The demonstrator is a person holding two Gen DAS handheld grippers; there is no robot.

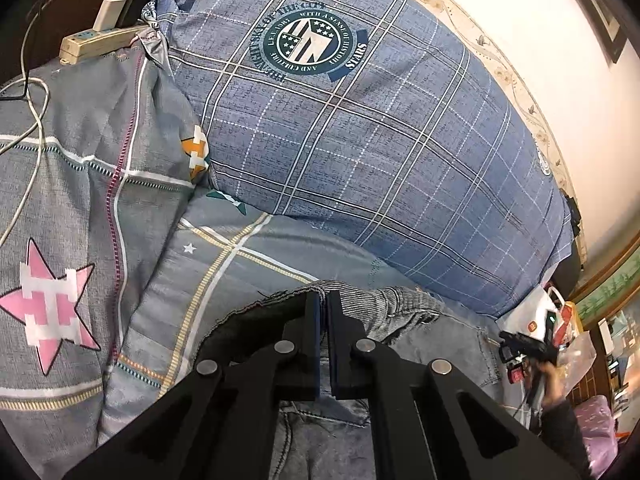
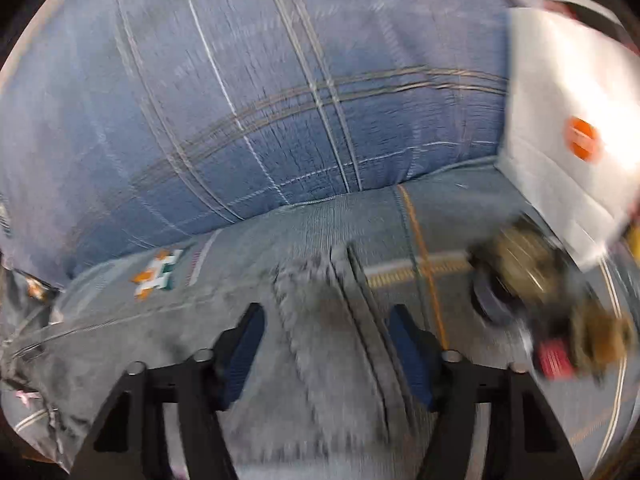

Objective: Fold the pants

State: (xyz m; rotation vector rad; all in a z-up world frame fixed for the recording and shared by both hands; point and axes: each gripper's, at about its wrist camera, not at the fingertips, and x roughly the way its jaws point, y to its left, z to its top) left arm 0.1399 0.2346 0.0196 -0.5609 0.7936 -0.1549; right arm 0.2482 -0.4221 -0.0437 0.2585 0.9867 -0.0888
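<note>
The grey denim pants (image 1: 404, 304) lie on the bed in front of a blue plaid pillow. My left gripper (image 1: 323, 297) is shut, and the frayed edge of the pants rises to its fingertips and is pinched there. In the left wrist view my right gripper (image 1: 520, 350) shows at the far right, held by a hand (image 1: 554, 380) over the other end of the pants. The right wrist view is blurred. There my right gripper (image 2: 326, 309) stands open just above the pants (image 2: 320, 360), with a seam of the cloth running between its blue pads (image 2: 410, 346); the pads do not press on it.
A big blue plaid pillow (image 1: 360, 140) fills the back of the bed (image 1: 60, 200). A power strip (image 1: 96, 42) with a white charger and cables lies at the far left. A white paper bag (image 2: 568, 120) and a blurred brown object (image 2: 520, 256) sit close to my right gripper.
</note>
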